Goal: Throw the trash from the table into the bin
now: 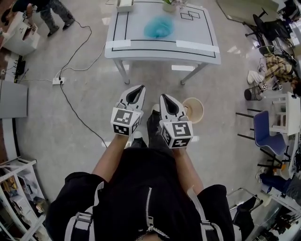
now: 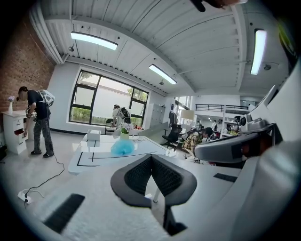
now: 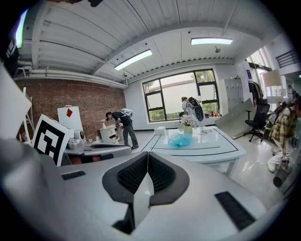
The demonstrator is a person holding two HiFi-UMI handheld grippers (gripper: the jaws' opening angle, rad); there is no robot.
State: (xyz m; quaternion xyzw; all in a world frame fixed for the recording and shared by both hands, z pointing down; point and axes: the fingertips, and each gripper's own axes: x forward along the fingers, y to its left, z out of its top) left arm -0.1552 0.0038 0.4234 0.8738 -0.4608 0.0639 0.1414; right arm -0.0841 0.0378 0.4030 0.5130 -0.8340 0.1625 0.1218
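Note:
A crumpled blue plastic bag (image 1: pixel 159 27) lies on the white table (image 1: pixel 197 40) ahead of me, inside a black taped outline. It also shows in the left gripper view as the blue bag (image 2: pixel 122 147) and in the right gripper view as the blue bag (image 3: pixel 180 140). A round beige bin (image 1: pixel 194 110) stands on the floor just right of my right gripper (image 1: pixel 163 96). My left gripper (image 1: pixel 140 87) hangs beside it, both well short of the table. In both gripper views the left gripper (image 2: pixel 151 156) and the right gripper (image 3: pixel 147 153) are shut with nothing between the pads.
On the table's far edge stand a white box (image 1: pixel 125 4) and a flower vase (image 1: pixel 169 4). A power strip (image 1: pixel 58 81) with cables lies on the floor at left. A person (image 1: pixel 51 14) stands at the far left. A blue chair (image 1: pixel 265 134) and clutter line the right.

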